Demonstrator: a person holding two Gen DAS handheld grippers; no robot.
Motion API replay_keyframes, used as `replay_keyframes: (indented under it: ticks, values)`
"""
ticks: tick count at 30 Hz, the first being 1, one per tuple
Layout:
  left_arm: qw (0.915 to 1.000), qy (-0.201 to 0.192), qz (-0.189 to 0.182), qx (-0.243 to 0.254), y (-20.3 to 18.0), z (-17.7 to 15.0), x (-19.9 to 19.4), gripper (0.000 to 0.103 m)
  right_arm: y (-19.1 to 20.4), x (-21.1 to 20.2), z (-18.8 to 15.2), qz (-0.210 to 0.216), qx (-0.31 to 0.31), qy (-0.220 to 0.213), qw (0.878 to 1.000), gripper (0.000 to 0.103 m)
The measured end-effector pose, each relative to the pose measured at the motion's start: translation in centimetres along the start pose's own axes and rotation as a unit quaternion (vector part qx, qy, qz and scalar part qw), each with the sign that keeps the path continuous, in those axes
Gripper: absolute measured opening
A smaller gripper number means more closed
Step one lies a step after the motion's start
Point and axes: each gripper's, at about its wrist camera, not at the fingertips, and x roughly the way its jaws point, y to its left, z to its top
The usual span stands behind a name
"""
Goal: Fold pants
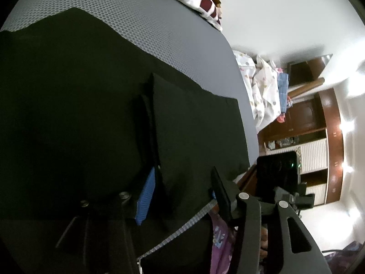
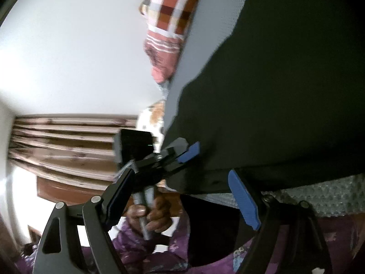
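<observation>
Pants, left wrist view: black pants [image 1: 95,105] lie flat on the grey mesh mattress [image 1: 146,22], straight ahead of the left gripper [image 1: 183,171] and running away from it.
Left jaws: spread wide, with a raised crease of cloth between the blue pad and the dark pad. Nothing looks pinched.
Near end: the cloth's straight edge sits just ahead and right of the jaws.
Pants, right wrist view: the dark cloth [image 2: 285,91] fills the space ahead and right of the right gripper [image 2: 180,175]. Its ragged edge falls between the fingers.
Right jaws: released and well apart, gripping nothing.
Left gripper seen from here: left gripper [image 2: 182,153] sits just ahead, its blue pad touching the cloth edge.
Key relation: the long axis likely runs forward from both tools. Both are at the near end, the left one nearer the cloth.
</observation>
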Motion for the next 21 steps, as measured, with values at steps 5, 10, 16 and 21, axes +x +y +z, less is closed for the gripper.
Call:
replay_keyframes:
  ticks: [5,10,16,21]
  values:
    - [0.9986,-0.002,-0.042,-0.033,1.5,0.0,-0.2,0.053,-0.3,0.2,0.0,-0.055,0.075,-0.026,0.995,0.076]
    - [0.9959,-0.013,-0.066,-0.059,2.5,-0.1,-0.4,0.053,-0.1,0.5,-0.6,-0.087,0.116,-0.045,0.988,0.074]
    - [0.9931,-0.020,-0.087,-0.076,2.9,0.2,-0.2,0.053,-0.3,1.2,-0.8,-0.078,0.143,-0.071,0.984,0.077]
    - [0.9910,-0.023,-0.098,-0.088,3.2,0.3,-0.2,0.053,-0.1,1.7,-1.1,-0.073,0.134,-0.104,0.983,0.076]
